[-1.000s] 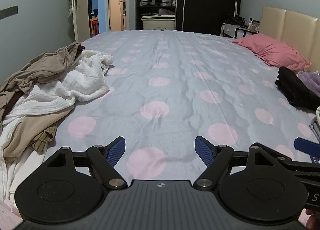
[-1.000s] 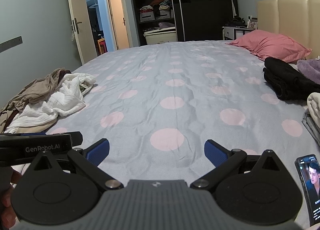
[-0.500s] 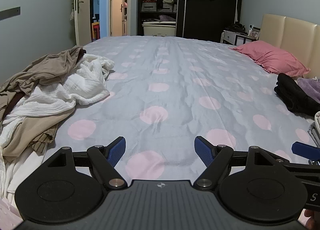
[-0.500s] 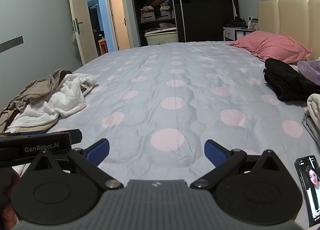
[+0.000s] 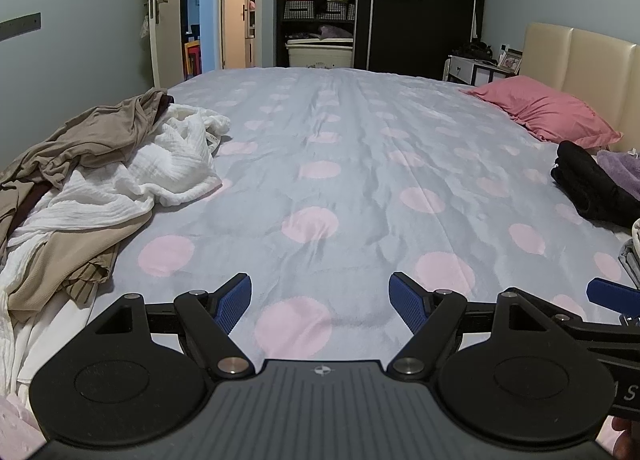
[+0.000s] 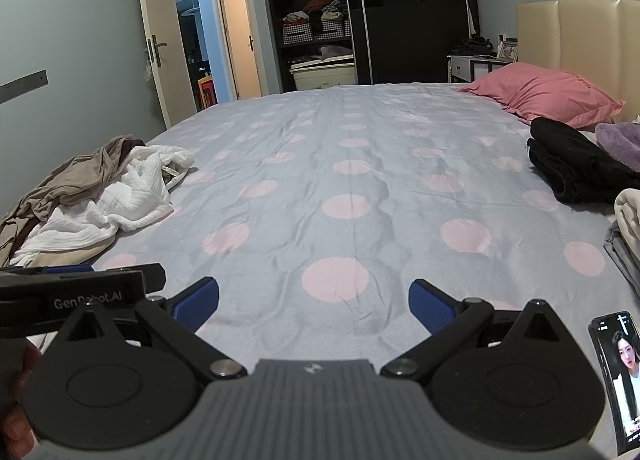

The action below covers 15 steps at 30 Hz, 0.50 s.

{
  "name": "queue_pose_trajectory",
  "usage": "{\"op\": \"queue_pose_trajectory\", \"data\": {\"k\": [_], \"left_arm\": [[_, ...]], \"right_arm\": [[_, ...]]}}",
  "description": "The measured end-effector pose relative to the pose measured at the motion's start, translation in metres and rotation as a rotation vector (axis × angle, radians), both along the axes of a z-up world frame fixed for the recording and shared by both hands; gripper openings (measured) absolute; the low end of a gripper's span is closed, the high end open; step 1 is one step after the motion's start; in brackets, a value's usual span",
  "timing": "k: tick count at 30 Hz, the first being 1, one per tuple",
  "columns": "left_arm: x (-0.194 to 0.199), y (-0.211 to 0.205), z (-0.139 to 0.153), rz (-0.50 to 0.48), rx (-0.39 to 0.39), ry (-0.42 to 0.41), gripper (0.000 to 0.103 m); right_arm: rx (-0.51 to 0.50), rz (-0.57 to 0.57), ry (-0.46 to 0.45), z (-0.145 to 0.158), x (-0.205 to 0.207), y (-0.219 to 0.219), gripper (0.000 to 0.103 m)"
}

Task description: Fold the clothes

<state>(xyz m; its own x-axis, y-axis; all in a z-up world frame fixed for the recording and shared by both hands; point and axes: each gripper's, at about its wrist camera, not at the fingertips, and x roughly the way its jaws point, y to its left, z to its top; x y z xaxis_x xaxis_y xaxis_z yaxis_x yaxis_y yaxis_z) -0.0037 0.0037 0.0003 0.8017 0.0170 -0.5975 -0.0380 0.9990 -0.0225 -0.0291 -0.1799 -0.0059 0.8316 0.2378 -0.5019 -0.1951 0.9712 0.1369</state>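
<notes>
Hovering low over bed (image 5: 344, 164), both grippers empty, side by side. Left gripper (image 5: 320, 302) spread wide, nothing between blue pads; right gripper (image 6: 314, 302) likewise spread, ready to take cloth. Unfolded pile at left bed edge: white garment (image 5: 160, 168) tangled with tan garment (image 5: 92, 132). Middle of bed bare, likely kept as folding space. Dark folded clothes (image 6: 576, 164) far right near pink pillow (image 6: 548, 94), possibly finished stack. Phone (image 6: 618, 380) lies by right gripper, screen lit. No garment picked yet.
</notes>
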Motion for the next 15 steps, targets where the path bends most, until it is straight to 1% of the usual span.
{"op": "queue_pose_trajectory", "data": {"k": [15], "left_arm": [[0.0009, -0.0005, -0.0035, 0.007, -0.002, 0.019, 0.075]], "right_arm": [[0.015, 0.002, 0.012, -0.0002, 0.003, -0.0017, 0.102]]}}
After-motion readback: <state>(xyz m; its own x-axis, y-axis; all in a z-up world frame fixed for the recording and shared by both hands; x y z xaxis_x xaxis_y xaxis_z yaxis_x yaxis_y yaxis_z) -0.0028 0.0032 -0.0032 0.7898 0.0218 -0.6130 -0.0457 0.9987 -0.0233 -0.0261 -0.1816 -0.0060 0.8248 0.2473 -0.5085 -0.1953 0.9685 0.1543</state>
